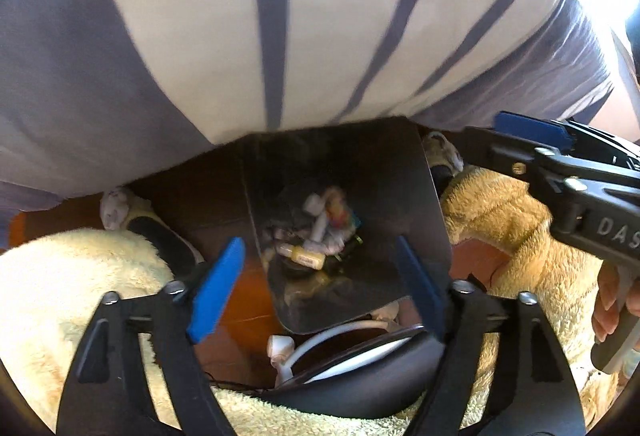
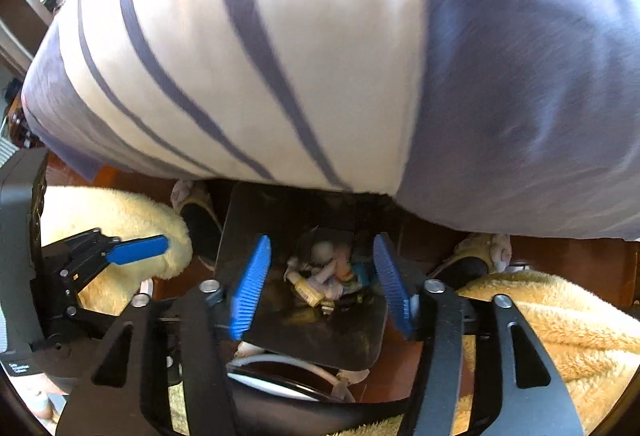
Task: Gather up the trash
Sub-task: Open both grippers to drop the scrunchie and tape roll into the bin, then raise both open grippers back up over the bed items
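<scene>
Both the left gripper (image 1: pixel 320 288) and the right gripper (image 2: pixel 320 286) are hanging wide open, holding nothing, above a dark bin (image 1: pixel 404 172). The trash (image 1: pixel 316 228) is lying at its bottom — wrappers, tissues, a small yellow bottle (image 1: pixel 302 255).

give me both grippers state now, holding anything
left gripper: open, holding nothing
right gripper: open, holding nothing, over the bin

L gripper (image 1: pixel 320 288) is pointing down w/ jaws spread wide, nothing between. R gripper (image 2: pixel 322 286) is hanging alongside, jaws likewise apart, hand (image 1: pixel 614 310) gripping its handle.
</scene>
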Available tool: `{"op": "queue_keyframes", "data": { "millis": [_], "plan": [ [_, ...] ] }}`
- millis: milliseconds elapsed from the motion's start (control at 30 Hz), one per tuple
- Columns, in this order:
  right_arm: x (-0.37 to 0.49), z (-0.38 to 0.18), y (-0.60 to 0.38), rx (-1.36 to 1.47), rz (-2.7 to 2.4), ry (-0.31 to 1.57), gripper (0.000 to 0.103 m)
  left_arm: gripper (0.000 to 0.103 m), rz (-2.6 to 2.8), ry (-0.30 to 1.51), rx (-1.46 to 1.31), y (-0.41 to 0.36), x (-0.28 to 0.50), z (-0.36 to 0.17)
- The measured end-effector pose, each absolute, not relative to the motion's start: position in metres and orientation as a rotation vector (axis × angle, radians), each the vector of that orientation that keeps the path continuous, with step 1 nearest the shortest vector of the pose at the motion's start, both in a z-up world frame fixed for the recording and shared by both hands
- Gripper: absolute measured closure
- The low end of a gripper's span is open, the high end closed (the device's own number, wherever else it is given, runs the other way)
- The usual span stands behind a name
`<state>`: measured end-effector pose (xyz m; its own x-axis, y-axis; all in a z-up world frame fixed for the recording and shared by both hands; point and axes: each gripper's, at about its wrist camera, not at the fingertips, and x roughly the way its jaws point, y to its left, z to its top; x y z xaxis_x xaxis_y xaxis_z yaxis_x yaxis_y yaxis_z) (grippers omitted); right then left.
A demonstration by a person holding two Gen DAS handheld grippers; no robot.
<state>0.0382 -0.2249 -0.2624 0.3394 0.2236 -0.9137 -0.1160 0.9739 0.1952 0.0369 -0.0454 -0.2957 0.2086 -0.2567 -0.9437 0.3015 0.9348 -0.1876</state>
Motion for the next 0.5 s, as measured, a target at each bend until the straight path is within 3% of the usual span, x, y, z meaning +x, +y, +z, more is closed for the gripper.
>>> {"op": "queue_keyframes", "data": {
  "millis": [67, 167, 500],
  "plan": [
    [0.036, -0.252, -0.230, 0.104, 0.203, 1.174, 0.024, 0.011, -0.370, 1.271, 0.048, -0.043, 0.036, -0.284],
    [0.032, -0.236, -0.238, 0.098, 0.158, 1.126, 0.008, 0.008, -0.352, 1.219, 0.044, -0.039, 0.034, -0.265],
    [0.018, -0.189, -0.256, 0.078, 0.121, 1.011, 0.004, 0.008, -0.336, 1.089, 0.048, -0.033, 0.029, -0.209]
  ]
}}
